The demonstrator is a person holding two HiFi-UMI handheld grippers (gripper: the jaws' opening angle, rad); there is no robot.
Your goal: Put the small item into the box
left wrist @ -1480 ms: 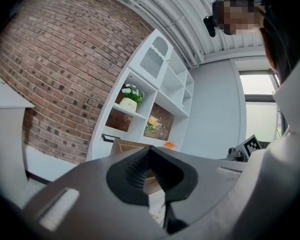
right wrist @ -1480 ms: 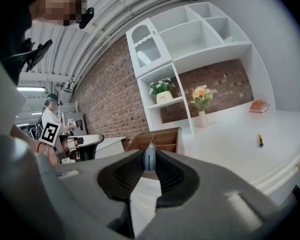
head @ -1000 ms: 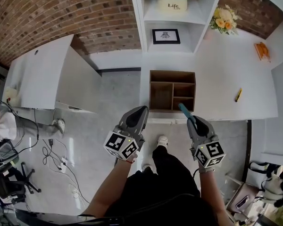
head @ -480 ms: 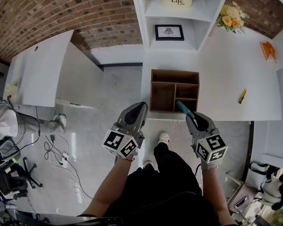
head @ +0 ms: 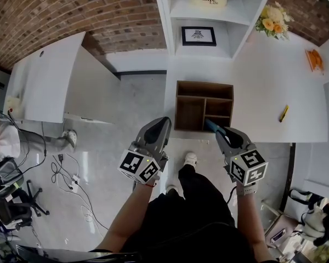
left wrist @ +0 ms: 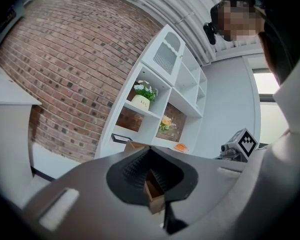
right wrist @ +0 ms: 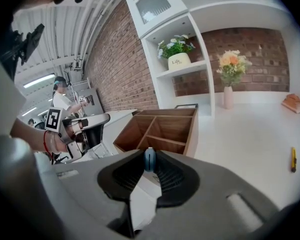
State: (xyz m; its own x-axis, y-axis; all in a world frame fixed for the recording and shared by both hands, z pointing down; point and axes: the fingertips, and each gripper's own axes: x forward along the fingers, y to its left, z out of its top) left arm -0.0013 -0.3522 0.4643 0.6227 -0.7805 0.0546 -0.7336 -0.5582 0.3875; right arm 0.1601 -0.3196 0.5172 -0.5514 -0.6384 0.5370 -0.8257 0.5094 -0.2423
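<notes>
A wooden box (head: 203,85) with several open compartments stands on the white table's near edge; it also shows in the right gripper view (right wrist: 162,129). My right gripper (head: 217,130) is shut on a small blue item (head: 210,124), whose tip reaches over the box's near right compartment. In the right gripper view the blue item (right wrist: 149,159) stands pinched between the pads of the right gripper (right wrist: 149,167). My left gripper (head: 164,124) hovers over the floor left of the box. Its pads (left wrist: 126,166) stand a narrow gap apart, with nothing between them.
A yellow pen (head: 283,113) and an orange object (head: 315,59) lie on the table's right part. A white shelf unit (head: 208,15) rises behind the box, with a flower vase (head: 274,21) beside it. A white desk (head: 49,81) stands at the left, with cables (head: 66,174) on the floor.
My right gripper has edged toward the box and tipped a little further down, the blue item still in it. The left gripper has stayed put.
</notes>
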